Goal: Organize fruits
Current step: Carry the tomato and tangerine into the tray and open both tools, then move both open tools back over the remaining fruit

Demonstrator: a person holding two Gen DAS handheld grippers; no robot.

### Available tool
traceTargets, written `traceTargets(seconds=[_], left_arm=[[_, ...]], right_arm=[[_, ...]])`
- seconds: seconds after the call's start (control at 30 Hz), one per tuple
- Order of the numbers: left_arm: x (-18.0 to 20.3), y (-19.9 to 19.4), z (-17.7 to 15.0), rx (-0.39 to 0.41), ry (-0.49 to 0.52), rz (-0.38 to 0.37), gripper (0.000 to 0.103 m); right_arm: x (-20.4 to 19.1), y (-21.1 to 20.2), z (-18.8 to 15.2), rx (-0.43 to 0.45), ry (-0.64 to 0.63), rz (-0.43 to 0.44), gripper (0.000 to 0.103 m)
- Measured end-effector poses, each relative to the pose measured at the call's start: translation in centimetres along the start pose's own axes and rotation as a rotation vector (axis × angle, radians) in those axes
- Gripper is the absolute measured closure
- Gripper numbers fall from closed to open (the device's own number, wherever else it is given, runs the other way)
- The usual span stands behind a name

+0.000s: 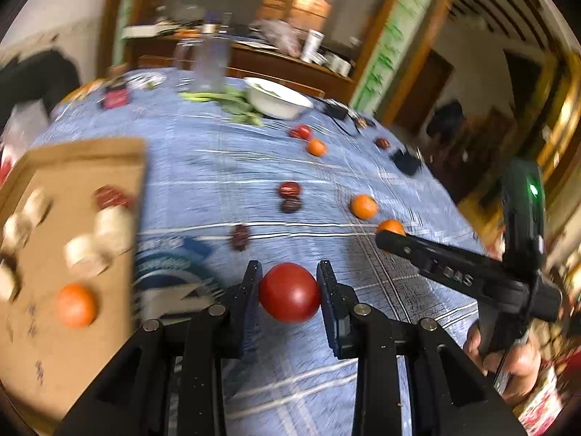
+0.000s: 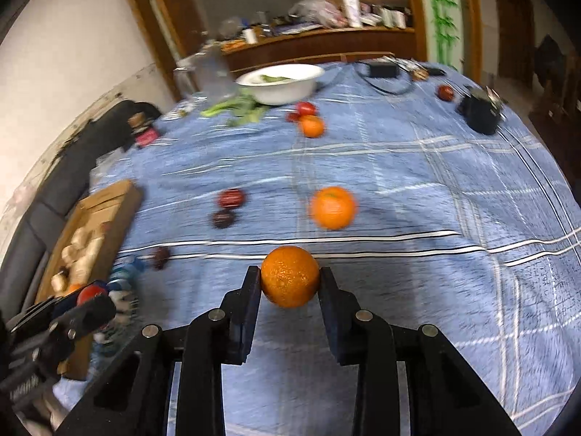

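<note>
- The left hand-held gripper (image 1: 289, 292) is closed on a red tomato (image 1: 289, 292); both pads press its sides and it hangs clear above the blue checked cloth of the desk (image 1: 218, 167).
- The right hand-held gripper (image 2: 290, 277) is clamped on an orange (image 2: 290, 277), with a pad against each side, lifted off the cloth.
- Left of the left hand-held gripper lies a cardboard box (image 1: 72, 218). It holds one orange fruit (image 1: 77, 305), a dark red fruit (image 1: 110, 196) and several pale round pieces, blurred.
- Just ahead of the left hand-held gripper a small dark fruit (image 1: 240, 237) rests on the cloth, and beyond it two dark red fruits (image 1: 289, 196) sit touching.
- Ahead of the right hand-held gripper a second orange (image 2: 332, 207) lies alone on the cloth.
- Farther ahead, a red tomato and an orange (image 2: 311, 125) sit together near a white bowl (image 2: 281, 83) with green stalks (image 2: 236, 109) beside it.
- To the far right of the right hand-held gripper, a black cup-like thing (image 2: 481, 110) stands with a red fruit (image 2: 446, 92) near it.
- A person's hand (image 1: 508, 356) grips the right tool's handle, at the right of the left wrist view.
</note>
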State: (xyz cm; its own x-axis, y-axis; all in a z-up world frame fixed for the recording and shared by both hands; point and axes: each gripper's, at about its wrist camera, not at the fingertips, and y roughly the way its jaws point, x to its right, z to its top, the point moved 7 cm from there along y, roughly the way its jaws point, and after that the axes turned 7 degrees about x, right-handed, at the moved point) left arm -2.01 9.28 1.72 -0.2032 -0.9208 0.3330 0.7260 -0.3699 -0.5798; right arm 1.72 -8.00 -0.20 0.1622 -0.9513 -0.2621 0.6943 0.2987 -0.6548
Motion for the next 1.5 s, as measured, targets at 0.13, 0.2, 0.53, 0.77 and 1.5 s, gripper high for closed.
traceTargets(seconds=[0.13,0.2,0.53,0.77,1.5], left_arm=[[-4.0,-3.8,0.1,0.052,-0.057,0.077,0.073],[-6.2,-5.8,0.1,0.082,-0.065,0.137,0.073],[-17.5,-11.1,-2.2,0.098,-0.18,0.393,0.073],[-19.5,-11.2,-3.0,0.093,-0.207,0.42,0.073],[-14.6,-15.8,-0.5,0.233,-0.152,0.395,0.037]], right_arm=[[-6.1,-1.3,-0.5,-0.004,-0.066,0.09,0.069],[-9.4,-1.6,-1.1,-0.013,-0.103,0.132,0.068],[-24.4,-0.4,-6.6,-0.119,-0.289,0.316,0.068],[-27.1,3.0,-9.8,-0.159,-0.4,0.251,0.068],[-25.3,-2.4,-9.2,0.068,-0.488,0.188,0.036]])
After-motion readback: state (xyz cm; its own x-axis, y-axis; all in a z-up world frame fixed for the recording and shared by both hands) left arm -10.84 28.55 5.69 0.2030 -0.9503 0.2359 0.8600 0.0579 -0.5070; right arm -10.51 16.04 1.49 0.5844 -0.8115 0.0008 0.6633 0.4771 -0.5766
